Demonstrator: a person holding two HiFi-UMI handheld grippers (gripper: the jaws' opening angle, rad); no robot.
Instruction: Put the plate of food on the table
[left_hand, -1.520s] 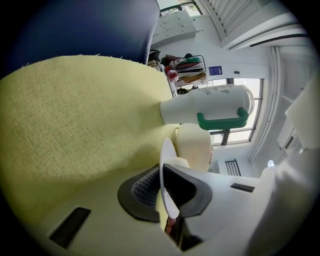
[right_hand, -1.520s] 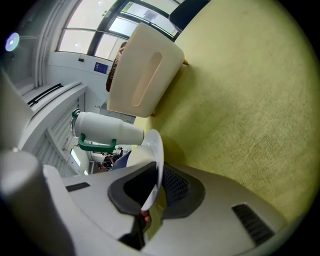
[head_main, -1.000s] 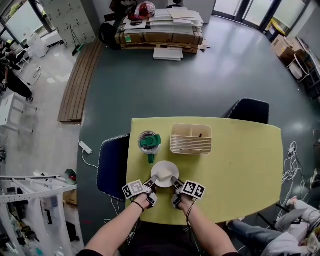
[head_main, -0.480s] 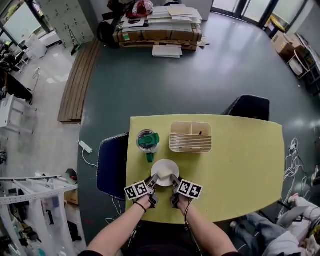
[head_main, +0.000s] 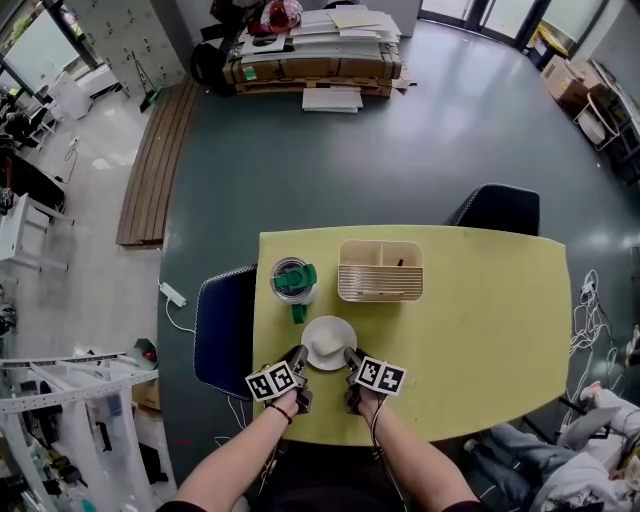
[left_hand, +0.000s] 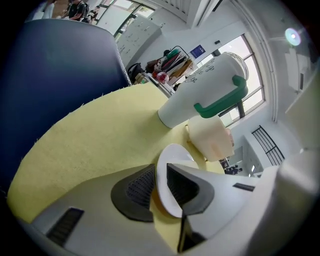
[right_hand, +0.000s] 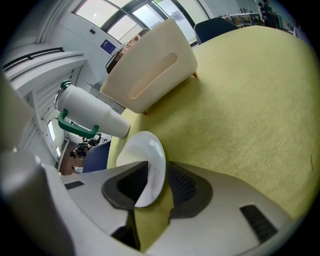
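A white plate (head_main: 328, 343) with a pale piece of food (left_hand: 210, 140) rests on the yellow table (head_main: 480, 330) near its front edge. My left gripper (head_main: 297, 360) is at the plate's left rim and my right gripper (head_main: 350, 360) at its right rim. In the left gripper view the plate (left_hand: 170, 162) has its rim between the jaws of that gripper (left_hand: 161, 186), with a gap beside the pads. In the right gripper view the right gripper (right_hand: 155, 187) has its jaws opening, and the rim of the plate (right_hand: 147, 160) lies loosely between them.
A white jug with a green handle (head_main: 293, 282) stands just behind the plate on the left. A cream slatted basket (head_main: 380, 272) sits behind it on the right. A dark blue chair (head_main: 225, 330) is at the table's left side and another (head_main: 495, 210) at the far side.
The jaws have spread away from the plate's rim, and both grippers have drawn back slightly toward the person. The plate stays flat on the table.
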